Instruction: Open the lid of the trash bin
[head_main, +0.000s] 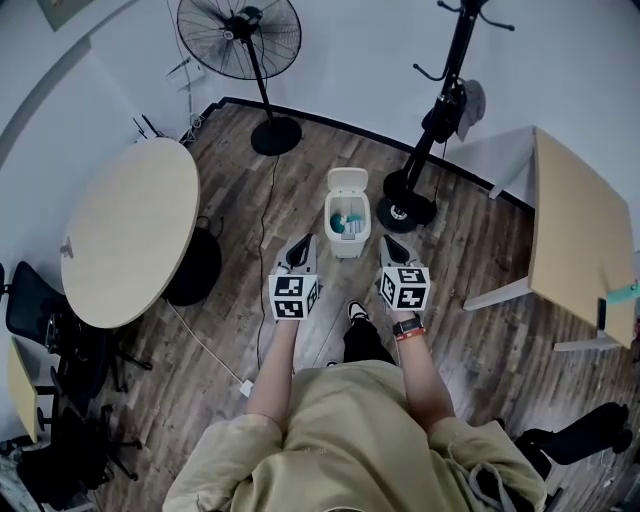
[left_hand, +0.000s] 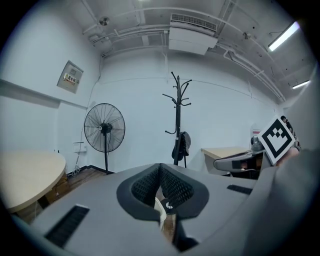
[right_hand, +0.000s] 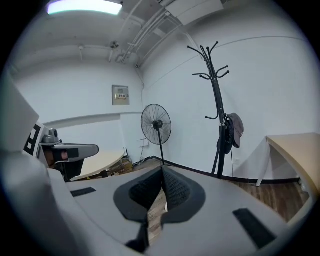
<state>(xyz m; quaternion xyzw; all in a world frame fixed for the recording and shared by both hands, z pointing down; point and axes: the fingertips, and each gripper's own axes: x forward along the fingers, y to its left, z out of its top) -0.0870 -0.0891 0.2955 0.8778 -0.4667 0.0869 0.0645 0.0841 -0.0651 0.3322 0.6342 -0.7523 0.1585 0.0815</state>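
A small white trash bin (head_main: 347, 247) stands on the wood floor just ahead of me. Its lid (head_main: 347, 181) is tipped up at the far side, and blue and white items show inside. My left gripper (head_main: 303, 242) hovers just left of the bin's near end, and my right gripper (head_main: 389, 241) just right of it; neither touches the bin. Each has its jaws together with nothing between them. In the left gripper view the pads (left_hand: 172, 186) meet at the tip, with a white edge showing below them. The right gripper's fingers (right_hand: 177, 190) meet over bare floor.
A standing fan (head_main: 240, 40) and a coat stand (head_main: 440, 110) rise behind the bin. A round table (head_main: 130, 230) is at the left, a rectangular table (head_main: 580, 230) at the right. A cable (head_main: 265, 250) runs across the floor, and black chairs (head_main: 40, 320) stand at the far left.
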